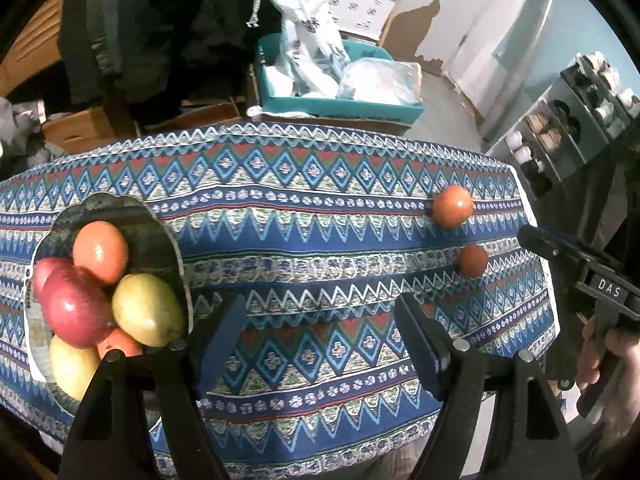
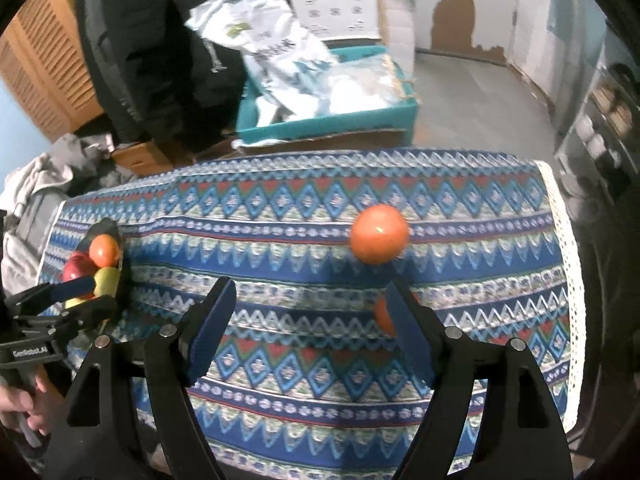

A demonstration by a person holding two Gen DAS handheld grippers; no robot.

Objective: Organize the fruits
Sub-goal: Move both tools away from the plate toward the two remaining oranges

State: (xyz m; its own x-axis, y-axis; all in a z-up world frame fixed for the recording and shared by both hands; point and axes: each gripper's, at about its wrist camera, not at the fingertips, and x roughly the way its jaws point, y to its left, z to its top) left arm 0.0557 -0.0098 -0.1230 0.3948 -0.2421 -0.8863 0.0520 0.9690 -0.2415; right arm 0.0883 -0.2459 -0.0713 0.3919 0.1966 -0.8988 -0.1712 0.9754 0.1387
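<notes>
A patterned cloth (image 1: 320, 216) covers the table. At its left stands a scalloped plate (image 1: 120, 210) piled with an orange (image 1: 100, 252), a red apple (image 1: 74, 312) and yellow-green fruits (image 1: 148, 308). Two loose oranges lie at the right: a larger one (image 1: 452, 205) (image 2: 379, 234) and a smaller one (image 1: 473, 261). In the right wrist view the smaller orange (image 2: 382, 314) is half hidden behind the right finger. My left gripper (image 1: 320, 340) is open over bare cloth beside the plate. My right gripper (image 2: 310, 312) is open too, nothing between its pads.
Behind the table a teal box (image 1: 340, 100) holds white bags, with cardboard boxes and dark clothing (image 1: 160, 20) to its left. A shelf of jars (image 1: 580, 120) stands off the right edge. A hand (image 1: 616, 360) holds the right gripper's handle.
</notes>
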